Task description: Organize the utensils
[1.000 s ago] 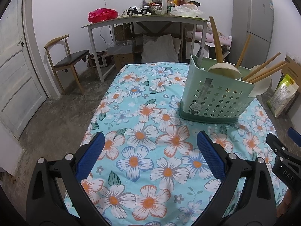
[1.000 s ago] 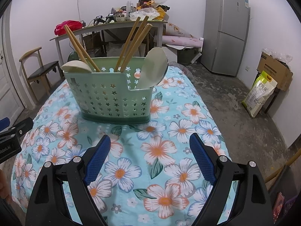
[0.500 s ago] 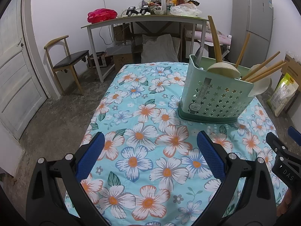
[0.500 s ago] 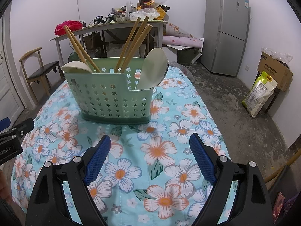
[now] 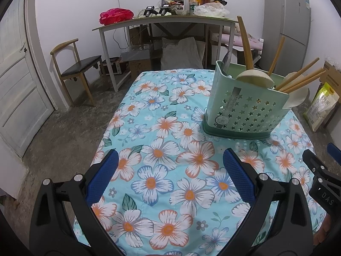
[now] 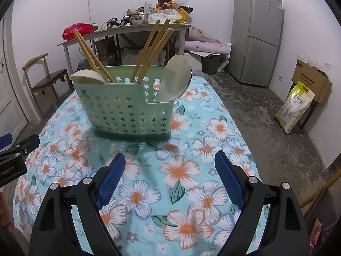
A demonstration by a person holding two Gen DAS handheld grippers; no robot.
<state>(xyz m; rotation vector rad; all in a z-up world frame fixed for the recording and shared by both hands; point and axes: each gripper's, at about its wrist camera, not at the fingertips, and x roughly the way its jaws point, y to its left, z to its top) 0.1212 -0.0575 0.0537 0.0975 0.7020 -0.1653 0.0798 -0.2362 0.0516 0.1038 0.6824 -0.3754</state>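
Left wrist view: left gripper (image 5: 169,176) low over floral tablecloth (image 5: 162,125), blue pads spread wide, nothing between them. Green caddy (image 5: 245,111) upright on the cloth, ahead and to the right, well apart from the pads; star-shaped holes in its walls, contents below the rim hidden. Wooden chopsticks (image 5: 298,79) and a pale spoon (image 5: 254,79) sticking out above the rim; a second pale spoon (image 5: 297,99) half hidden behind the far corner. Dark blade-like tip at the back corner, too small to identify. Part of the right gripper (image 5: 324,179) at the right edge, mostly cut off. Right wrist view: right gripper (image 6: 170,179) also over the cloth, pads standing far apart and empty. Caddy (image 6: 127,111) straight ahead, beyond the fingertips, not touched. Chopsticks (image 6: 153,49) leaning in two groups, a large spoon (image 6: 172,81) in the lower right compartment, another spoon (image 6: 87,76) at the left rim; lower ends of all concealed. Black edge of the left gripper (image 6: 15,155) at the frame's left, largely cropped.
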